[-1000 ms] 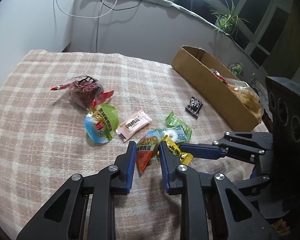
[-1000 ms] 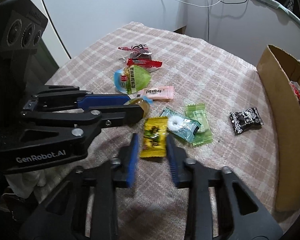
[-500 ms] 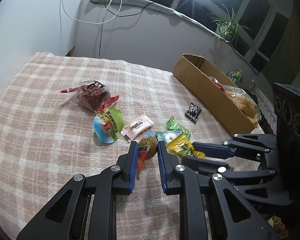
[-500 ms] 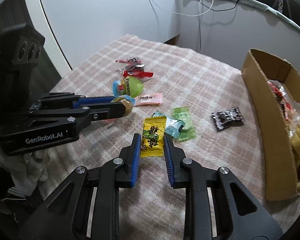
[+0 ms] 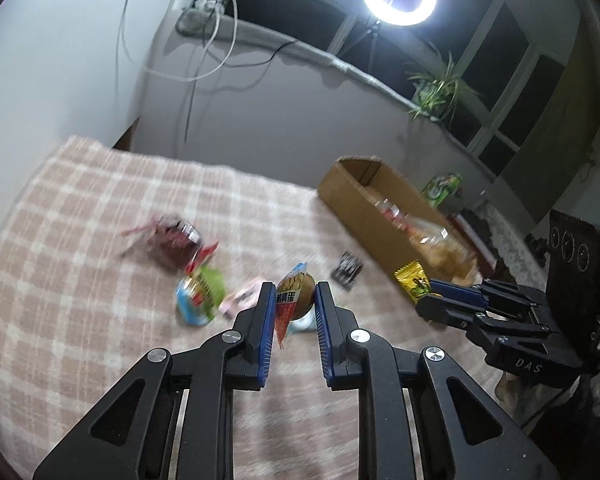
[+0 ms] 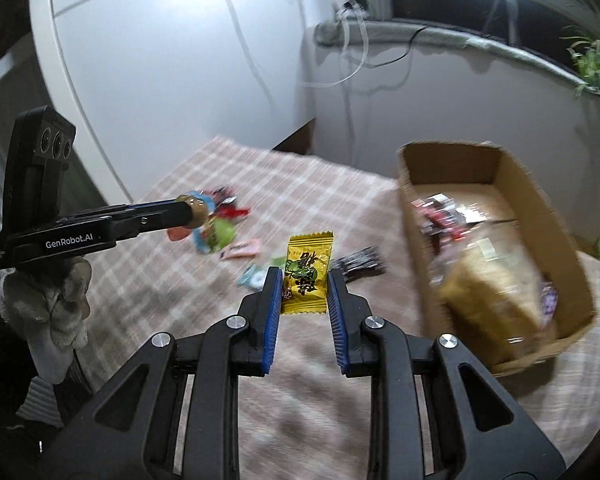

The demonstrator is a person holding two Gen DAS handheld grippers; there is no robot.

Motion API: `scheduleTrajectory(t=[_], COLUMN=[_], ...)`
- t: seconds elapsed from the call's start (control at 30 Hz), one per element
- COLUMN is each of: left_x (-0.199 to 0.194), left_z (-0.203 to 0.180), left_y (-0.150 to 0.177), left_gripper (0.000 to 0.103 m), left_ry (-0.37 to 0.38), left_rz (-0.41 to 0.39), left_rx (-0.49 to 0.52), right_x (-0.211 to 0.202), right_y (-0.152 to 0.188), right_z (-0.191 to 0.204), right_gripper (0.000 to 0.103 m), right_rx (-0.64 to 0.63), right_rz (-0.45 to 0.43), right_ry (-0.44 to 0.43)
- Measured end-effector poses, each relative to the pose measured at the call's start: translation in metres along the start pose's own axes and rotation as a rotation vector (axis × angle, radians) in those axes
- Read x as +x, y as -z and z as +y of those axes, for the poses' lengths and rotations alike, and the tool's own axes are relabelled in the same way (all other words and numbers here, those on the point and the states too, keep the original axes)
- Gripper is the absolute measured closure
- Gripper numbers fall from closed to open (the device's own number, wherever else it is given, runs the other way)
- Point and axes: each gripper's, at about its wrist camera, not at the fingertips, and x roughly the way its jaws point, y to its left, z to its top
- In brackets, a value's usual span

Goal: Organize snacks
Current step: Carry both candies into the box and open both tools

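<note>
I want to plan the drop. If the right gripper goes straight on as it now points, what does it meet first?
Probably the black snack packet on the checked cloth, just past the yellow packet held by the right gripper; depth is unclear.

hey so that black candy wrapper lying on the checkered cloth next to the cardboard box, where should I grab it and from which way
Pinch the black candy wrapper across its narrow middle, coming straight down from above. It lies flat on the checkered cloth, so a side approach would probably slide under nothing. Both hand-held grippers are full now, left and right.

Motion blur smears the loose snacks (image 5: 198, 292) and cardboard box (image 6: 500, 184).
</note>
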Motion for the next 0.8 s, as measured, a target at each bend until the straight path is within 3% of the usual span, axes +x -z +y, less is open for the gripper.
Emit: scheduleTrajectory(t=[0.3, 0.8], left_x=[0.021, 0.103], left_z=[-0.036, -0.088], left_y=[-0.037, -0.081], left_gripper=[0.085, 0.085], left_ry=[0.042, 0.055], left_rz=[-0.039, 0.003], left_rx=[0.051, 0.132], right_x=[-0.025, -0.021], right_y=[-0.009, -0.004], right_z=[-0.063, -0.16], right_gripper=[0.079, 0.079], right_rx=[0.077, 0.205], right_rz=[-0.036, -0.028], right_ry=[0.081, 0.165])
